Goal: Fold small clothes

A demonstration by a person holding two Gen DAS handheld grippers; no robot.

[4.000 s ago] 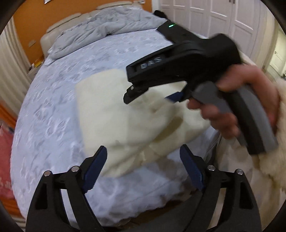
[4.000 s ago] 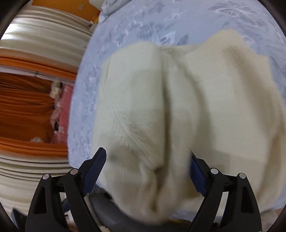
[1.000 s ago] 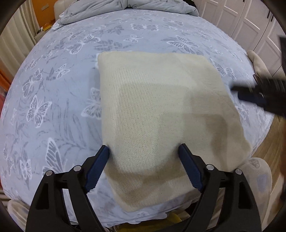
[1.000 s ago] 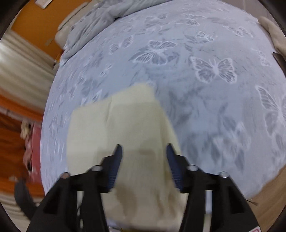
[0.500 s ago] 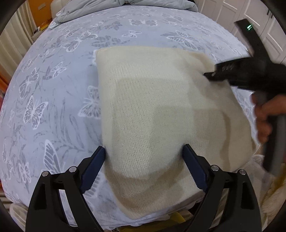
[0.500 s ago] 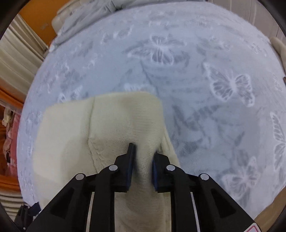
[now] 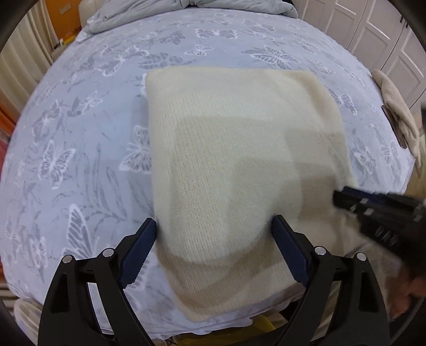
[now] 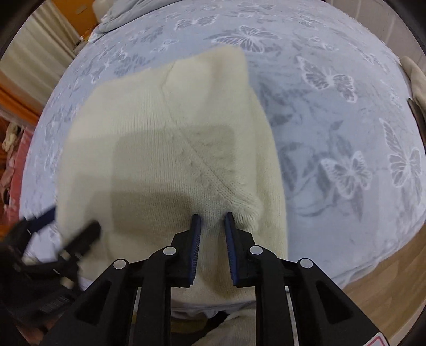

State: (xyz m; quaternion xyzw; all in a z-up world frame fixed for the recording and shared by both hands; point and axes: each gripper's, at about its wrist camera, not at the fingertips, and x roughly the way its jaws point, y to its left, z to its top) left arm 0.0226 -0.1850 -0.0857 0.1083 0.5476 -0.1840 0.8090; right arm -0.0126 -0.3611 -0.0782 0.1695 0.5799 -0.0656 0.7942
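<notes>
Right gripper (image 8: pixel 212 234): I've loosened my pinch; jaws narrowly parted around the sweater (image 8: pixel 165 138) fold.
Left gripper (image 7: pixel 213 247): spread wide, holding nothing.
Meaning: fold laid; release next.

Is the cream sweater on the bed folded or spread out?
Folded. The cream knit sweater lies as a compact rectangle on the butterfly bedsheet, no sleeves sticking out; a doubled layer shows at its near corner.

A cream knitted garment (image 7: pixel 239 159) lies flat near the bed's front edge. Bare butterfly-print bedsheet (image 7: pixel 80 133) stretches open to its left and beyond it. A crumpled grey duvet (image 7: pixel 186 5) blocks the far end. A beige cloth (image 7: pixel 396 111) drapes over the right edge.
</notes>
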